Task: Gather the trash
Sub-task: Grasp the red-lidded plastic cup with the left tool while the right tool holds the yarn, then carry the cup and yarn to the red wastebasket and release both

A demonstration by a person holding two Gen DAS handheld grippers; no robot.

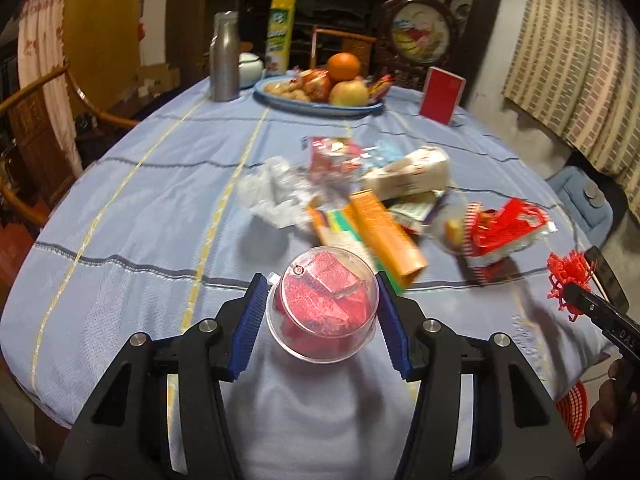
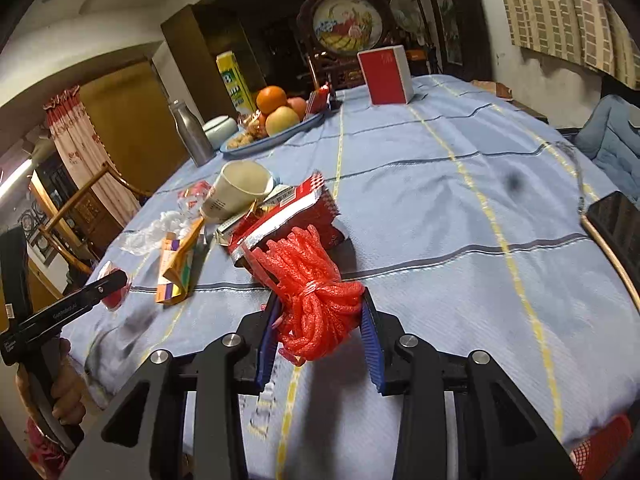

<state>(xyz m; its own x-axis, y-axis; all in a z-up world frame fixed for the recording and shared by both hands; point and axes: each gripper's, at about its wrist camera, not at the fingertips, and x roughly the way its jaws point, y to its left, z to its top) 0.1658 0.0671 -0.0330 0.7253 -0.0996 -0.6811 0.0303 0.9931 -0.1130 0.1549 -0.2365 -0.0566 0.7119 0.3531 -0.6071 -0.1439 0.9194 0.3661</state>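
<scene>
Both grippers hold trash above the blue striped tablecloth (image 1: pixel 120 208).

The left gripper (image 1: pixel 322 312) is partly closed, its blue pads clamping a clear round plastic cup with red wrappers inside (image 1: pixel 324 304). The right gripper (image 2: pixel 320 320) pinches a bundled red foam net (image 2: pixel 312 280) (lifted clear of the cloth). More wrappers and an orange carton (image 1: pixel 384 236) lie mid-table.
</scene>
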